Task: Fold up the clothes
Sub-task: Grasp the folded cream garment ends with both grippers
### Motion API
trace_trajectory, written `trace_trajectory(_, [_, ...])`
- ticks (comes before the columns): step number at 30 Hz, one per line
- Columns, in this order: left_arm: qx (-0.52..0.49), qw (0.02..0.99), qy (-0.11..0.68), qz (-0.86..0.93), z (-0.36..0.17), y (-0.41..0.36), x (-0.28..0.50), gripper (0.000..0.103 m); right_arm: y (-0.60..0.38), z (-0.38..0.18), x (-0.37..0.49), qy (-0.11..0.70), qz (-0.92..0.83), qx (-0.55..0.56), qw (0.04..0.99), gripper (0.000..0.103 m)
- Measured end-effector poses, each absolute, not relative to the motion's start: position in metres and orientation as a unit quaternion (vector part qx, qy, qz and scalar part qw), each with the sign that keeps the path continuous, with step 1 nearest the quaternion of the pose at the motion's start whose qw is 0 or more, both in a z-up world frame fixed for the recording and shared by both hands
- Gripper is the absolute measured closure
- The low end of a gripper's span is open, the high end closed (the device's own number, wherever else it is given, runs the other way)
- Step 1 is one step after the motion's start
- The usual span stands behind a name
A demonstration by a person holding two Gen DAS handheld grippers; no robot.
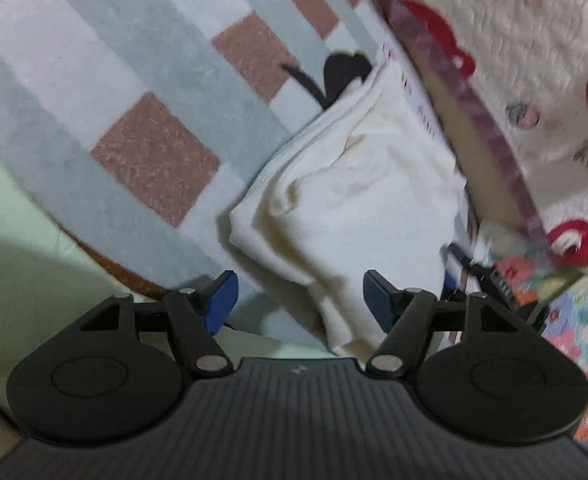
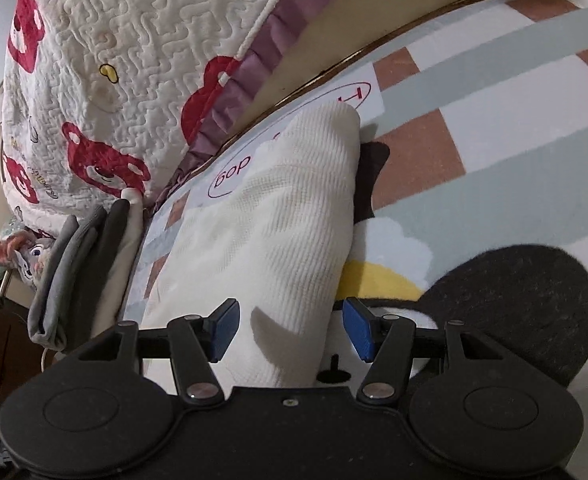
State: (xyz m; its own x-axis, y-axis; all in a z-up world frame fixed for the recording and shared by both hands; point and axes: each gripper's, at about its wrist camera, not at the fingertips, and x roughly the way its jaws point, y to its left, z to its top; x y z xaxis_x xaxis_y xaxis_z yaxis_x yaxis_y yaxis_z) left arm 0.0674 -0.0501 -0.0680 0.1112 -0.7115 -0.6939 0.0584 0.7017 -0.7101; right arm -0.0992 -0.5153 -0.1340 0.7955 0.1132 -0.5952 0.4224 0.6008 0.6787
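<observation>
A cream-white ribbed garment (image 1: 346,196) lies folded into a thick bundle on a checked grey, white and brown rug (image 1: 106,92). My left gripper (image 1: 300,300) is open just in front of the bundle's near end, with cloth lying between its blue pads (image 1: 222,300), not pinched. In the right wrist view the same garment (image 2: 278,216) stretches away from my right gripper (image 2: 292,330), which is open with the garment's near end between its blue pads (image 2: 358,328). The tip of the right gripper (image 1: 490,280) shows past the bundle in the left wrist view.
A quilted bedspread with red bears (image 2: 106,80) and a purple frill hangs beside the rug. A stack of folded grey and beige clothes (image 2: 82,264) stands at the foot of the bed. A black and yellow cartoon pattern (image 2: 514,304) covers the rug on the right.
</observation>
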Motion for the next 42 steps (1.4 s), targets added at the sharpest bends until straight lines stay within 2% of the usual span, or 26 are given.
trace_trajectory(5, [-0.314,0.698,0.587,-0.264,-0.078,-0.060,0.059,0.023,-0.514,-0.136,-0.101,0.310,-0.096,0.439,0.838,0.040])
trace_trajectory(9, [-0.276,0.728,0.582,-0.234,-0.089,-0.086,0.063,0.023,-0.513,-0.139,-0.100,0.310,-0.095,0.443,0.836,0.040])
trace_trajectory(12, [-0.196,0.799,0.523,-0.223,-0.080,-0.098,0.053,0.019,-0.506,-0.141,-0.104,0.306,-0.092,0.445,0.837,0.040])
trace_trajectory(15, [-0.180,0.823,0.498,-0.208,-0.081,-0.101,0.050,0.017,-0.498,-0.148,-0.115,0.285,-0.087,0.469,0.832,0.040])
trace_trajectory(16, [-0.182,0.825,0.494,-0.206,-0.082,-0.101,0.051,0.024,-0.497,-0.151,-0.116,0.277,-0.089,0.477,0.829,0.040])
trace_trajectory(17, [-0.197,0.817,0.500,-0.210,-0.085,-0.100,0.057,0.053,-0.499,-0.153,-0.114,0.271,-0.090,0.483,0.828,0.040])
trace_trajectory(19, [-0.218,0.806,0.506,-0.215,-0.089,-0.100,0.065,0.077,-0.504,-0.155,-0.103,0.262,-0.089,0.484,0.830,0.039])
trace_trajectory(20, [-0.206,0.814,0.499,-0.215,-0.088,-0.103,0.066,0.083,-0.507,-0.155,-0.094,0.258,-0.085,0.479,0.835,0.037])
trace_trajectory(24, [-0.107,0.864,0.431,-0.237,-0.067,-0.126,0.052,0.089,-0.524,-0.160,-0.061,0.238,-0.076,0.479,0.842,0.035])
trace_trajectory(25, [-0.073,0.877,0.406,-0.245,-0.059,-0.132,0.046,0.090,-0.530,-0.161,-0.052,0.233,-0.074,0.481,0.842,0.041])
trace_trajectory(26, [-0.039,0.889,0.380,-0.253,-0.051,-0.139,0.040,0.090,-0.529,-0.159,-0.046,0.238,-0.080,0.466,0.848,0.074])
trace_trajectory(27, [-0.005,0.899,0.354,-0.260,-0.043,-0.146,0.034,0.090,-0.526,-0.155,-0.042,0.248,-0.088,0.444,0.857,0.078])
trace_trajectory(30, [0.062,0.912,0.310,-0.263,-0.030,-0.153,0.020,0.090,-0.504,-0.119,-0.044,0.241,-0.083,0.343,0.904,0.081])
trace_trajectory(33, [0.077,0.915,0.297,-0.262,-0.026,-0.153,0.014,0.090,-0.497,-0.100,-0.046,0.237,-0.085,0.309,0.917,0.081])
trace_trajectory(38, [0.036,0.897,0.344,-0.273,-0.031,-0.153,0.039,0.090,-0.502,-0.095,-0.037,0.264,-0.107,0.271,0.920,0.082])
trace_trajectory(42, [-0.030,0.825,0.466,-0.320,-0.054,-0.149,0.086,0.088,-0.506,-0.092,-0.029,0.285,-0.125,0.240,0.920,0.081])
